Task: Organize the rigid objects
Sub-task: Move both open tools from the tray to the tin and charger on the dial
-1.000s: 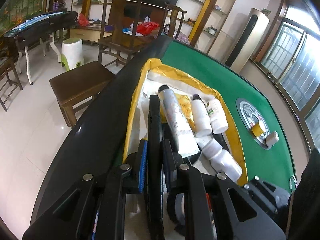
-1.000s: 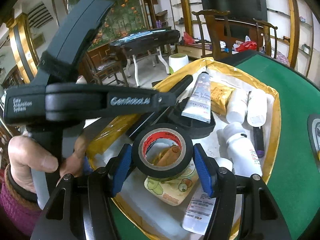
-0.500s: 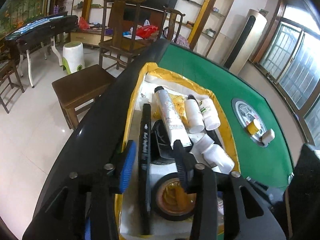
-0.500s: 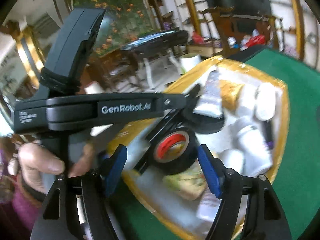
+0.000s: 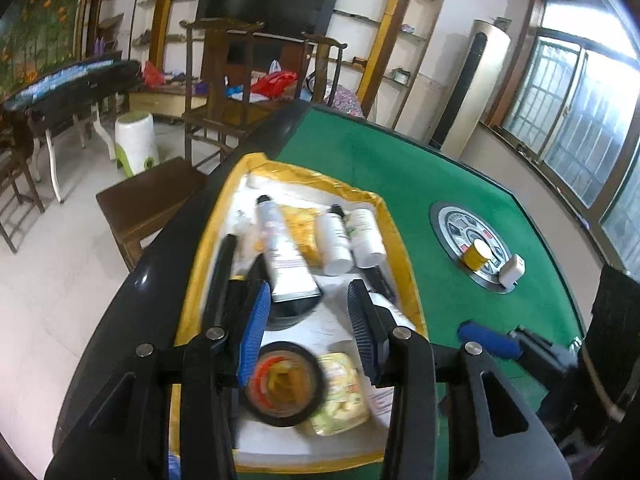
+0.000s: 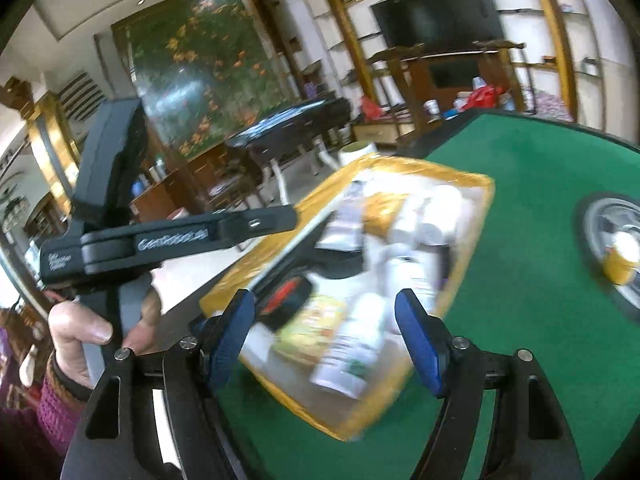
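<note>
A yellow-rimmed tray (image 5: 400, 240) with a white lining lies on the green table. In it are a black marker (image 5: 222, 272) along the left side, a tube (image 5: 280, 248), two white bottles (image 5: 334, 236), a black tape roll (image 5: 282, 384) and a yellow packet (image 5: 340, 392). My left gripper (image 5: 308, 300) hangs open above the tray's near half, nothing between its blue pads. My right gripper (image 6: 325, 300) is open too, over the tray's near corner (image 6: 304, 412), above a white bottle (image 6: 352, 344) and empty. The tape roll (image 6: 288, 300) lies just left of it. The right wrist view is blurred.
The green felt table (image 5: 360, 152) has a black rim (image 5: 132, 292). A round centre disc (image 5: 452, 228) carries a small yellow jar (image 5: 476, 254) and a white cube (image 5: 512, 270). A hand (image 6: 76, 328) holds the left gripper's black body (image 6: 168, 236). A wooden stool (image 5: 148, 196) stands beside the table.
The left gripper opened off the black marker, which now lies in the tray, and drew back upward. The right gripper let go of the tape roll, widened and pulled back.
</note>
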Action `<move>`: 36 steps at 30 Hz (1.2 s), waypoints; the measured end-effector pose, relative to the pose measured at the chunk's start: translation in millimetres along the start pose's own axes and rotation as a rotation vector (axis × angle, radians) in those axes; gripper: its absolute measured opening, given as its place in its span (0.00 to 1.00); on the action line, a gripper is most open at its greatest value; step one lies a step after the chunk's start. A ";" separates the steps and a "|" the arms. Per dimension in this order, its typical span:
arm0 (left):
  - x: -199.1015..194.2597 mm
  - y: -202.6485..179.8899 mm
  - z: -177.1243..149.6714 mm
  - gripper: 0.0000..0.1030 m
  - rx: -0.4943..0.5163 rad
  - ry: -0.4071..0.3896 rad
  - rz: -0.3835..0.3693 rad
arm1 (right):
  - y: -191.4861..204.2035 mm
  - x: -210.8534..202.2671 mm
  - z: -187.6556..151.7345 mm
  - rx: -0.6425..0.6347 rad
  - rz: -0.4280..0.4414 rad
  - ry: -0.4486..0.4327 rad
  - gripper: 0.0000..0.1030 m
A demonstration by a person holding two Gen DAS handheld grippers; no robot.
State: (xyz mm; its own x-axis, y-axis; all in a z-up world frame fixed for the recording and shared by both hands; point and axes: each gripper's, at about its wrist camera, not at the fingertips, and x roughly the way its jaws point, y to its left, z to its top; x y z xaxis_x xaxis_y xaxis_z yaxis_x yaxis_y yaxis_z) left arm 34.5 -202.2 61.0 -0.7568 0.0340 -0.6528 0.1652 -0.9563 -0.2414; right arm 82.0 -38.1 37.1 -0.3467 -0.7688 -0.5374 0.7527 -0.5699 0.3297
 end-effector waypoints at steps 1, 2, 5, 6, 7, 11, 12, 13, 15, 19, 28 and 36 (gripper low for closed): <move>1.2 -8.1 -1.5 0.37 0.011 -0.004 0.002 | -7.3 -6.4 -0.2 0.008 -0.016 -0.009 0.66; 3.2 -17.3 -3.1 0.37 0.023 -0.006 0.002 | -15.1 -14.6 -0.8 0.016 -0.038 -0.020 0.66; 9.1 -43.3 -7.7 0.37 0.044 -0.021 -0.005 | -46.0 -38.3 0.1 0.042 -0.105 -0.049 0.66; 10.8 -52.3 -10.2 0.37 0.053 -0.027 -0.003 | -53.4 -47.2 -0.6 0.056 -0.122 -0.061 0.67; 12.9 -61.8 -11.6 0.37 0.064 -0.032 0.004 | -64.0 -54.7 0.8 0.077 -0.141 -0.074 0.67; 20.7 -99.8 -17.4 0.37 0.103 -0.052 0.022 | -97.7 -85.6 0.4 0.148 -0.223 -0.119 0.67; 23.0 -108.8 -18.1 0.37 0.116 -0.054 0.024 | -102.7 -94.2 0.9 0.156 -0.246 -0.133 0.67; 24.8 -116.6 -18.8 0.37 0.129 -0.054 0.028 | -108.4 -102.5 2.0 0.163 -0.261 -0.148 0.67; 29.8 -134.3 -19.9 0.37 0.166 -0.053 0.041 | -116.8 -118.7 3.7 0.178 -0.289 -0.175 0.67; 36.5 -160.0 -20.0 0.37 0.214 -0.047 0.039 | -142.5 -142.8 4.1 0.227 -0.328 -0.202 0.67; 55.6 -206.2 -11.0 0.55 0.314 -0.075 0.101 | -195.0 -183.5 -2.7 0.434 -0.345 -0.261 0.67; 84.1 -234.8 -4.8 0.55 0.372 -0.045 0.126 | -203.5 -190.8 -10.0 0.488 -0.343 -0.286 0.67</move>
State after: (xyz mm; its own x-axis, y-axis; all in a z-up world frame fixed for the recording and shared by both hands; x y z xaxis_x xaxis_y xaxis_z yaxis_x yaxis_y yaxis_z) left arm -64.9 26.6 59.4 -0.7736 -0.0957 -0.6264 0.0245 -0.9923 0.1213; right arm 0.5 227.4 64.8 -0.7072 -0.5287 -0.4694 0.2562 -0.8104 0.5268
